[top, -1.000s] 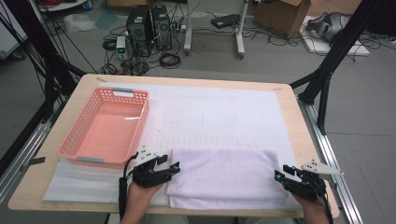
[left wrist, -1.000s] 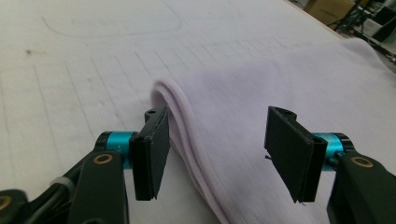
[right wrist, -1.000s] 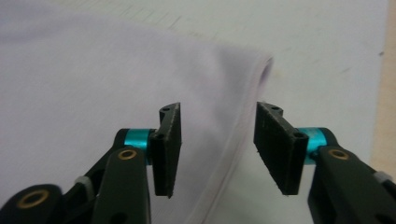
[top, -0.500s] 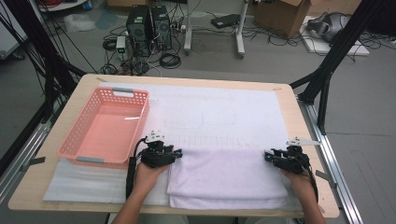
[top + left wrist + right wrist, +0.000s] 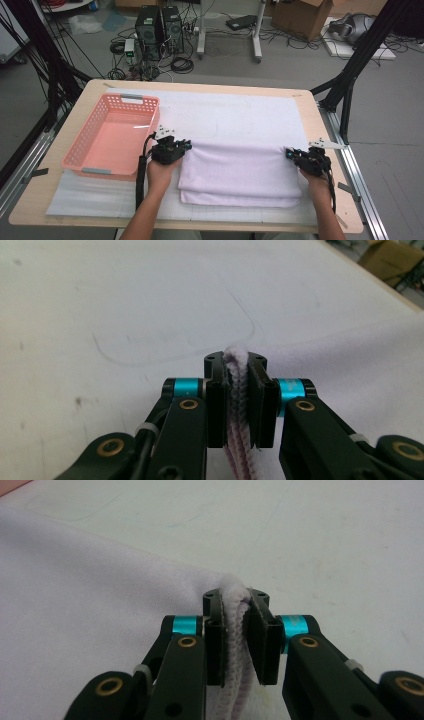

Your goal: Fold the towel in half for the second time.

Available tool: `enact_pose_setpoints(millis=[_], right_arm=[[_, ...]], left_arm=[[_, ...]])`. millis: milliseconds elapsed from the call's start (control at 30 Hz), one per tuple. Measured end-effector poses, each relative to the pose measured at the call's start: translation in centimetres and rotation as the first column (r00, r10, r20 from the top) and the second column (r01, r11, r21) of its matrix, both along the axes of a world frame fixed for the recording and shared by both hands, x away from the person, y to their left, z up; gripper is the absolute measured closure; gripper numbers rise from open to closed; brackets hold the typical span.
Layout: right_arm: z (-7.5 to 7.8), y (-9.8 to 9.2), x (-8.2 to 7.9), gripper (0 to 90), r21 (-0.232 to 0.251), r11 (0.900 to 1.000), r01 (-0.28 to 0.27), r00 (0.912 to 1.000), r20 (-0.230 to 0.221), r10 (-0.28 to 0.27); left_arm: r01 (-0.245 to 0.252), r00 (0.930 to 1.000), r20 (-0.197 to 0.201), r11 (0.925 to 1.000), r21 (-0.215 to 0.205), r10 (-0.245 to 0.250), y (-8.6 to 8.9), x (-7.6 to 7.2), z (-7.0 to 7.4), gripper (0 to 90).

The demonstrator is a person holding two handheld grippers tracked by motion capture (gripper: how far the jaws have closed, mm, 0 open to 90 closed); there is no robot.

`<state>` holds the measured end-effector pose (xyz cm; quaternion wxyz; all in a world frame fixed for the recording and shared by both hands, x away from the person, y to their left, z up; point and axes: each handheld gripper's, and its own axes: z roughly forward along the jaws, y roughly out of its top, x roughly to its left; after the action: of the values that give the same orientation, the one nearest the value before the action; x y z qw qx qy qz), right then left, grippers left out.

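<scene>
A folded pale lilac towel (image 5: 240, 172) lies on the white mat at the near middle of the table. My left gripper (image 5: 186, 146) has just been closing and is shut on the towel's far left corner; the left gripper view has folded layers of towel (image 5: 238, 400) pinched between the pads. My right gripper (image 5: 290, 154) has just been closing too and is shut on the far right corner, where the towel's edge (image 5: 235, 630) is squeezed between its pads. Both grippers point away from me across the table.
An empty pink plastic basket (image 5: 85, 150) stands to the left of the towel, close to my left gripper. The white mat (image 5: 235, 112) runs on beyond the towel toward the far edge. Computers, cables and boxes sit on the floor behind the table.
Both hands have moved forward from the towel's near corners to its far corners. Both grippers have closed on the cloth there.
</scene>
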<state>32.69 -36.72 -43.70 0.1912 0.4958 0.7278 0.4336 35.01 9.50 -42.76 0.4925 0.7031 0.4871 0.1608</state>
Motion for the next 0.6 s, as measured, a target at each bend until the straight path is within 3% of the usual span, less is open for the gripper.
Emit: enact_pose_setpoints(millis=[100,200,267,333,400,467,600], right_arm=[[0.0,0.2,0.9,79.1,-0.011,1.0,0.019,0.9997,0.015,-0.019],[0.1,0.6,1.7,79.1,-0.006,0.999,0.042,0.9989,0.019,-0.042],[0.0,1.0,2.1,76.0,-0.008,0.998,0.061,0.9981,0.002,-0.061],[-0.2,1.3,2.4,64.0,-0.005,0.996,0.084,0.9963,-0.016,-0.084],[-0.1,1.2,2.2,55.0,0.016,0.995,0.101,0.9946,-0.026,-0.1],[0.2,1.1,1.7,49.0,0.012,0.995,0.103,0.9942,-0.032,-0.103],[0.7,1.1,0.4,47.8,0.003,0.997,0.08,0.9965,-0.024,-0.08]], left_arm=[[-0.015,0.9999,0.008,0.9998,0.014,0.015,-0.2,0.9,-0.1,80.5],[-0.035,0.9992,-0.018,0.9993,-0.01,0.035,0.0,1.4,-0.3,80.4],[-0.023,0.999,-0.038,0.9997,-0.005,0.023,-0.1,1.3,-0.5,78.0],[-0.003,0.9991,-0.043,0.9998,0.017,0.004,-0.1,1.0,-0.6,67.3],[0.058,0.9958,-0.07,0.9981,-0.023,-0.06,-0.2,0.5,-0.4,52.9],[0.074,0.9972,0.01,0.9969,-0.027,-0.073,-0.4,-0.8,-0.3,52.2],[0.098,0.9952,0.011,0.9942,-0.045,-0.098,-0.4,-1.9,0.0,47.8]])
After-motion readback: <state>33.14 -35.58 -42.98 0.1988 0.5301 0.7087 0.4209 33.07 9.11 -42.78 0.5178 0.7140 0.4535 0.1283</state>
